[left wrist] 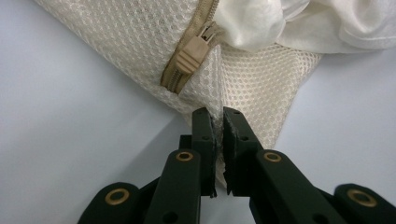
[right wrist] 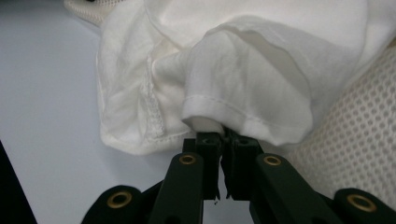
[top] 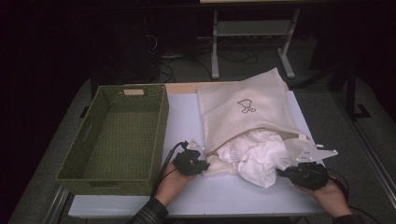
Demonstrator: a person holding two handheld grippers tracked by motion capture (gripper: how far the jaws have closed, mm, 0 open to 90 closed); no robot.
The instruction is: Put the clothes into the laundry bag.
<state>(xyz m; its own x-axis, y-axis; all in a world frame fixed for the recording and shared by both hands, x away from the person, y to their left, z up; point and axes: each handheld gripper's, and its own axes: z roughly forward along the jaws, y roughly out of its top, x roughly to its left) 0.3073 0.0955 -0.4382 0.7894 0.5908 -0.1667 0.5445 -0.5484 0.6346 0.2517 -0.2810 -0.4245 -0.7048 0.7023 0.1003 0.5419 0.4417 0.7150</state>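
A cream mesh laundry bag (top: 243, 109) lies on the white table, its zipped mouth facing me and partly open. White clothing (top: 257, 158) spills out of that mouth. My left gripper (top: 201, 164) is shut on the bag's near left corner (left wrist: 243, 93); the mesh is pinched between the pads just below the tan zipper pull (left wrist: 191, 53). My right gripper (top: 282, 171) is shut on a hemmed fold of the white garment (right wrist: 243, 79), with the mesh bag (right wrist: 364, 140) lying to its right.
An empty green woven basket (top: 119, 135) stands at the left of the table (top: 187, 116). Beyond the table's far edge are desk legs (top: 215, 42) and cables on a dark floor.
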